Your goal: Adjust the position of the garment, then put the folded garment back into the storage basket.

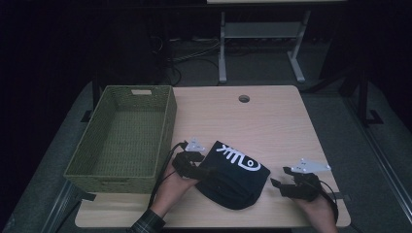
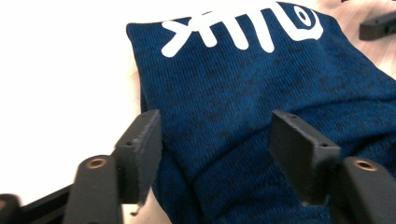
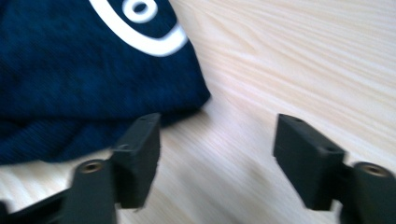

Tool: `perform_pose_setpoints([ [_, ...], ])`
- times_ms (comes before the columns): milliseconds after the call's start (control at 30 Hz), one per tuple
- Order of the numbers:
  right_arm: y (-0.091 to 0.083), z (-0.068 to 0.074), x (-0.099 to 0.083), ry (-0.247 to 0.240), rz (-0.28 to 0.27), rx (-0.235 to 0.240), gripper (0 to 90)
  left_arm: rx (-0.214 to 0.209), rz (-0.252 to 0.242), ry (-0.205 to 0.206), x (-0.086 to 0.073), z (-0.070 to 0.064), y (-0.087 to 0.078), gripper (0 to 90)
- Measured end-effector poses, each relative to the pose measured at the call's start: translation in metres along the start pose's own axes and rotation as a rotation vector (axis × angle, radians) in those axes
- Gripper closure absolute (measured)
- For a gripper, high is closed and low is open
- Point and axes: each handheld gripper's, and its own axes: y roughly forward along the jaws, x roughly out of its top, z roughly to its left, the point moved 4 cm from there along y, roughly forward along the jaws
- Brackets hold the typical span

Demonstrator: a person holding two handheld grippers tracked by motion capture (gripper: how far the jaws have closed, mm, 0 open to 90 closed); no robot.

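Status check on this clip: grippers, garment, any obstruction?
Left gripper open, over folded blue garment. Right gripper open, beside its edge. Basket to the left, nothing in the way.

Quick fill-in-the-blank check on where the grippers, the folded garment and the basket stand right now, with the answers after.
1. The left gripper has its jaws ____ over the folded blue garment.
2. The right gripper has its jaws apart, mostly over the bare ____.
3. The woven basket holds ____.
4. The print on the garment is ____.

Answers: open; table; nothing; white
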Motion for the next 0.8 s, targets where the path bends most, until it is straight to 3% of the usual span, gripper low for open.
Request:
perform_pose_setpoints([
  [167,0.003,-0.006,-0.012,0.024,0.041,-0.050,13.5,-0.007,0.001,-0.009,0.007,0.007,0.005,25.1],
  [267,0.007,-0.009,-0.014,0.021,0.067,-0.084,12.4,-0.008,0.002,-0.016,0.009,0.010,0.007,21.7],
  [533,0.008,-0.011,-0.015,0.041,0.063,-0.072,9.2,-0.009,-0.016,-0.054,0.010,0.025,0.015,18.4],
  [800,0.009,-0.012,-0.015,0.038,0.064,-0.069,8.7,0.001,-0.014,-0.065,0.007,0.031,0.023,18.3],
])
